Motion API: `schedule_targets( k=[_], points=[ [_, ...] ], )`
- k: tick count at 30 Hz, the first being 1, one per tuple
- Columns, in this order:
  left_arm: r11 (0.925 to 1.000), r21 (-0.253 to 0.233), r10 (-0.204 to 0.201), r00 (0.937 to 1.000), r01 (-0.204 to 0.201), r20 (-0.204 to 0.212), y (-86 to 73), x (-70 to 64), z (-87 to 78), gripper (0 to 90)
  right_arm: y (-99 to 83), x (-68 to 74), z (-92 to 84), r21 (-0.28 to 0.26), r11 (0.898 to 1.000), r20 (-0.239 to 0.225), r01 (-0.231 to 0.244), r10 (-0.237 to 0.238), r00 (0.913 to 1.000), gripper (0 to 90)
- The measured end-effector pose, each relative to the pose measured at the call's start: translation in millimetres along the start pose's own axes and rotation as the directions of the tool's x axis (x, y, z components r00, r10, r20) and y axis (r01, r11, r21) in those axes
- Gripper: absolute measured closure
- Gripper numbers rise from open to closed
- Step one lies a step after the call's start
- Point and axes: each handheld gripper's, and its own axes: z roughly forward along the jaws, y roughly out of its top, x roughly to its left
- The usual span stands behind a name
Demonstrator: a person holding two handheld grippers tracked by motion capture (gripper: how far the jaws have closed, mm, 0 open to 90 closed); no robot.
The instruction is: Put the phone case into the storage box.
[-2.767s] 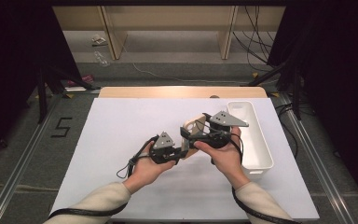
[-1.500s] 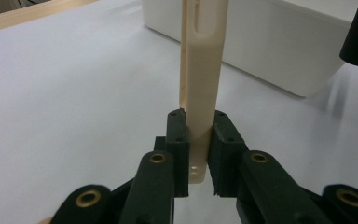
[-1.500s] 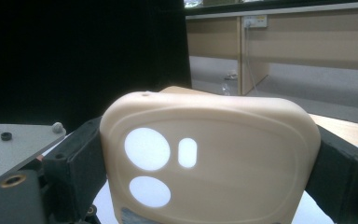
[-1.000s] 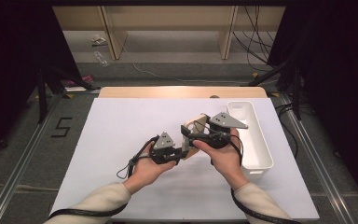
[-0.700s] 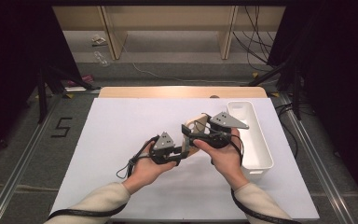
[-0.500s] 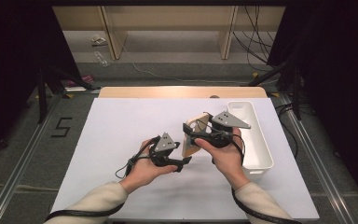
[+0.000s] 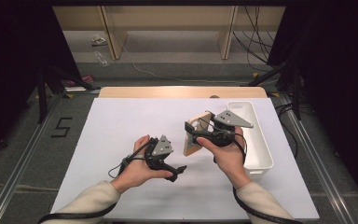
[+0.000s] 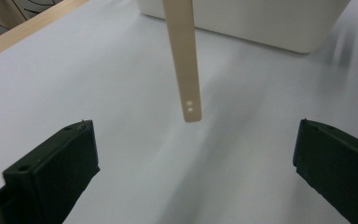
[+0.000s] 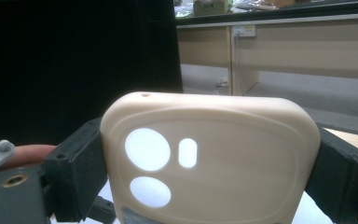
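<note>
We see the worktop [image 7: 121, 121], a white sheet over a wooden top, spreading across most of the high view. Along its right side stands a long white bin [image 7: 256, 140], upright and with its open side up.

Above the worktop, just left of the bin, the right claw [image 7: 192, 135] grips a beige phone case [image 7: 196, 135], a soft shell with rounded corners and camera cut-outs. In the high view the case stands on edge, tilted, clear of the sheet and close beside the bin's near wall. In the right gripper view the case [image 9: 209, 163] sits square between the two black jaws, which press on its two sides; the back of the case faces the camera and the cut-outs lie at the left.

The left claw [image 7: 177, 171] is held lower and nearer to us, apart from the case. Its jaws have just been opening and now stand spread wide with nothing between the pads. In the left gripper view the case [image 8: 184, 65] is seen edge-on as a thin beige strip hanging ahead of the open jaws, with the bin [image 8: 261, 23] behind it.
</note>
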Motion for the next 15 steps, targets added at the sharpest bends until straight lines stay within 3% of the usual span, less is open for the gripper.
schedule_targets(
  k=[8,15],
  points=[
    [0.9999,0.003,-0.012,0.9996,0.013,-0.025,-12.1,6.4,-18.0,0.0,4.2,-3.4,-3.3,-0.011,1.000,0.014,0.004,-0.004,0.9999,12.1],
    [0.9997,0.001,-0.025,0.9994,0.025,-0.024,-18.3,8.7,-27.6,0.0,7.7,-6.7,-6.4,-0.018,1.000,0.026,0.004,-0.003,0.9997,12.1]
  ],
)
